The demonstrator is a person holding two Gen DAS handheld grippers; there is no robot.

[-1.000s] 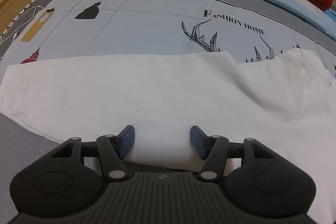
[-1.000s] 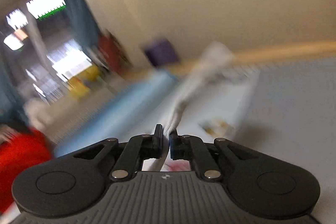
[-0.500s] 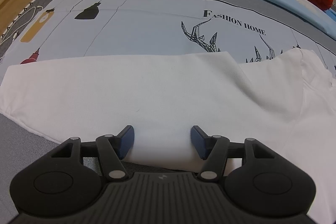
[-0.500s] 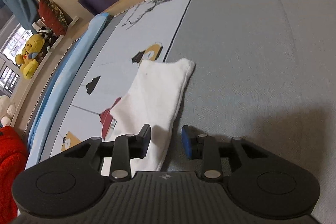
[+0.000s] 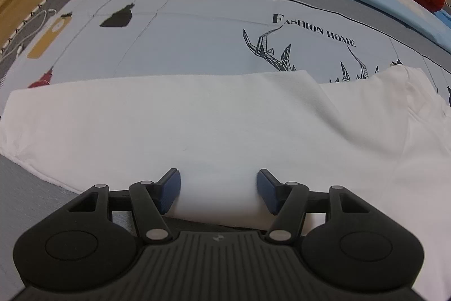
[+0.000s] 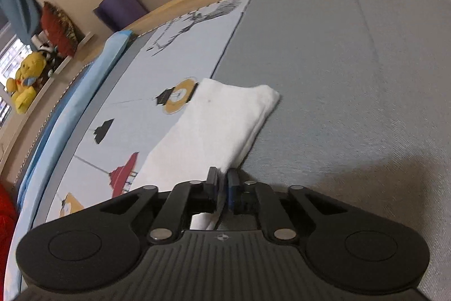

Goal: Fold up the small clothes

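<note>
R gripper (image 6: 222, 185) is clamping the near edge of the white garment (image 6: 214, 129), jaws having just been closing on the cloth. L gripper (image 5: 218, 188) is sitting w/ jaws spread, cloth between the pads but not pinched, as far as I can tell. Garment is lying on the printed bedsheet (image 5: 197, 47), already folded lengthwise into a long band w/ stacked layers. Prob. remaining: folding the band crosswise into a compact bundle, then flattening. Roughly halfway, I'd judge.
</note>
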